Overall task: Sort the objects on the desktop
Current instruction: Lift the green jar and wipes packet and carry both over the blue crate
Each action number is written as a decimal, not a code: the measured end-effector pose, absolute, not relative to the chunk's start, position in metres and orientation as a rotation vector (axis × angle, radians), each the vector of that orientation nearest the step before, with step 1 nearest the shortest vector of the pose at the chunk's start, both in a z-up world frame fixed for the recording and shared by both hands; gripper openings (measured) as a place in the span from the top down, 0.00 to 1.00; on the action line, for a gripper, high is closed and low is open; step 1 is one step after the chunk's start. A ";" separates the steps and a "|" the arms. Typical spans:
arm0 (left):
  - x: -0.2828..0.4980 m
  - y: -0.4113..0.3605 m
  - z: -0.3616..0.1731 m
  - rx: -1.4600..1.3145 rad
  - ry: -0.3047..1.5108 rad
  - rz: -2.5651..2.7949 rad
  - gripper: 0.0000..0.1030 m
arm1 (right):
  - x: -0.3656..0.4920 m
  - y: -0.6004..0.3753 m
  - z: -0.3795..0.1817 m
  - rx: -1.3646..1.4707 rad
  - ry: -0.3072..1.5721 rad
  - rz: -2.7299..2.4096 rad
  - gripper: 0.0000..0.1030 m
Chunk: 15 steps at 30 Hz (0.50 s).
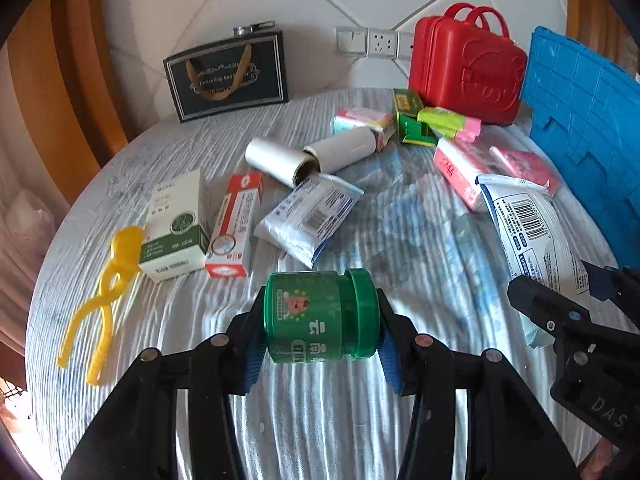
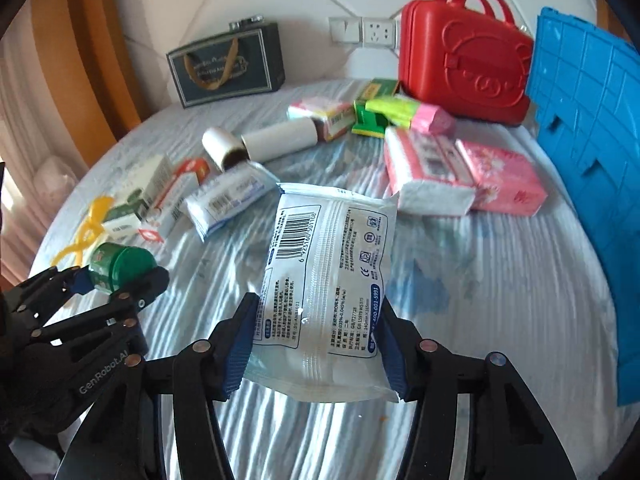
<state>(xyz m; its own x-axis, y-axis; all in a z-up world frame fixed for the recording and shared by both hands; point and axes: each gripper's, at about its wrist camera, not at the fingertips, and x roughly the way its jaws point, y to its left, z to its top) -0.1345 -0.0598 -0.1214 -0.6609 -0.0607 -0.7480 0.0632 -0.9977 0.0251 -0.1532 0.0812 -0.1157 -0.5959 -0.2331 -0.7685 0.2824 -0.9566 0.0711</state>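
Left gripper (image 1: 322, 350): black plastic linkage arms, round silver pivot pins, ribbed blue finger pads (image 1: 253, 354); white "GenRobot.AI" lettering on the body. Right gripper (image 2: 316, 346): identical black linkage, silver pins, blue pads (image 2: 394, 354).

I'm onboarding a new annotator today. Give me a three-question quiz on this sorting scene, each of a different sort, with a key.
1. True or false: the left gripper is shut on the green jar.
2. What does the right gripper hold? A) white wipes packet B) pink tissue pack C) yellow tongs
3. Fill in: the blue crate stands beside the ___ case.

Key: 1 true; 2 A; 3 red.
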 end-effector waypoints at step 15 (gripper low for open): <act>-0.108 0.030 0.007 0.862 -0.056 -3.147 0.55 | -0.084 0.148 0.036 0.739 0.139 -2.949 0.46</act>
